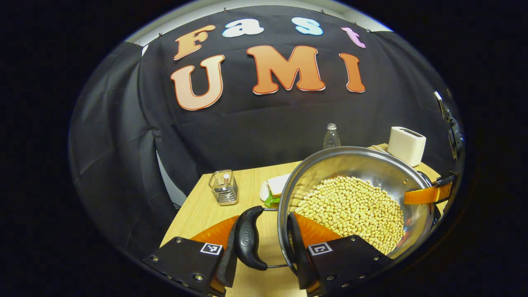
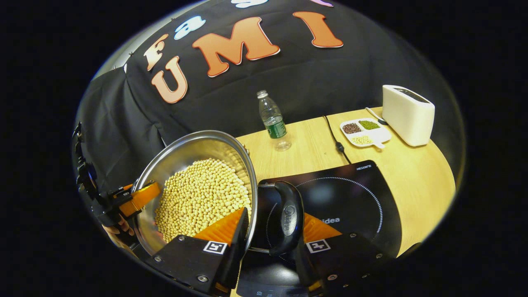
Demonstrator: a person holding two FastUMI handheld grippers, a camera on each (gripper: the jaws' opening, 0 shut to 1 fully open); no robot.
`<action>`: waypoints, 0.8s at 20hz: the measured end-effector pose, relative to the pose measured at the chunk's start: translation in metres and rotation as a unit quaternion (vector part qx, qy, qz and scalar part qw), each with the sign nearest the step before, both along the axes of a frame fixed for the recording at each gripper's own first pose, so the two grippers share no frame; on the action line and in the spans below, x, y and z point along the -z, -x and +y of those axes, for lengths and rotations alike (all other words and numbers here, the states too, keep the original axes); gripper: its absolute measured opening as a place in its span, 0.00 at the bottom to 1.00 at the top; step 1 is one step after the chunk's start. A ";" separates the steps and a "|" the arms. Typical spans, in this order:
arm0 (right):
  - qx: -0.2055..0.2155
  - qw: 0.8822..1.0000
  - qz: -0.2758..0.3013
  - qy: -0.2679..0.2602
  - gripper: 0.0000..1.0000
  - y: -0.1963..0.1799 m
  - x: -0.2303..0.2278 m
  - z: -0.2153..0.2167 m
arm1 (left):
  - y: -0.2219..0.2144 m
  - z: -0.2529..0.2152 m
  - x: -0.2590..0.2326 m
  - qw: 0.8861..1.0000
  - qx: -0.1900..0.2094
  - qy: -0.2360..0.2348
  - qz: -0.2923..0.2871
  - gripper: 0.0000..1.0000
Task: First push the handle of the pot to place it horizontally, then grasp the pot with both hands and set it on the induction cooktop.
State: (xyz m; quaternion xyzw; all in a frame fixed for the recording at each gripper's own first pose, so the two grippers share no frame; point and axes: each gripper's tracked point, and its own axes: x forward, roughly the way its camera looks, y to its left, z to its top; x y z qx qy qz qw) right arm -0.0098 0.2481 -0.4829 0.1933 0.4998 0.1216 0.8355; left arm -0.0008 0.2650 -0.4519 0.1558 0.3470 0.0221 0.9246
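Note:
A steel pot (image 1: 371, 165) full of soybeans (image 1: 350, 206) is held between both grippers. My left gripper (image 1: 264, 225) is shut across the pot's black left handle (image 1: 249, 239) and rim, one finger outside the handle and the other inside the wall. In the right gripper view, my right gripper (image 2: 272, 225) is shut the same way on the black right handle (image 2: 288, 216) of the pot (image 2: 185, 148). The black induction cooktop (image 2: 350, 198) lies just right of the pot, under that handle. Each view shows the opposite gripper's orange finger on the far rim (image 1: 429, 194) (image 2: 138, 198).
On the wooden table (image 2: 412, 173) stand a plastic bottle (image 2: 272, 119), a white toaster (image 2: 408, 113), a divided tray of beans (image 2: 365, 132) and the cooktop's cable (image 2: 336, 142). A glass holder in a wire rack (image 1: 224, 187) and a plate with a sandwich (image 1: 274, 187) sit near the left edge.

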 end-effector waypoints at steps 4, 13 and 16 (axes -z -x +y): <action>0.011 1.000 -0.006 0.005 0.55 -0.001 -0.006 -0.029 | -0.002 0.001 0.003 1.000 0.014 0.005 -0.004 0.60; 0.035 0.999 -0.013 0.027 0.55 -0.005 -0.002 -0.088 | -0.007 0.002 0.013 0.999 0.031 0.030 -0.004 0.62; 0.042 0.998 -0.014 0.034 0.55 -0.006 0.003 -0.105 | -0.007 0.001 0.017 0.999 0.037 0.039 -0.007 0.60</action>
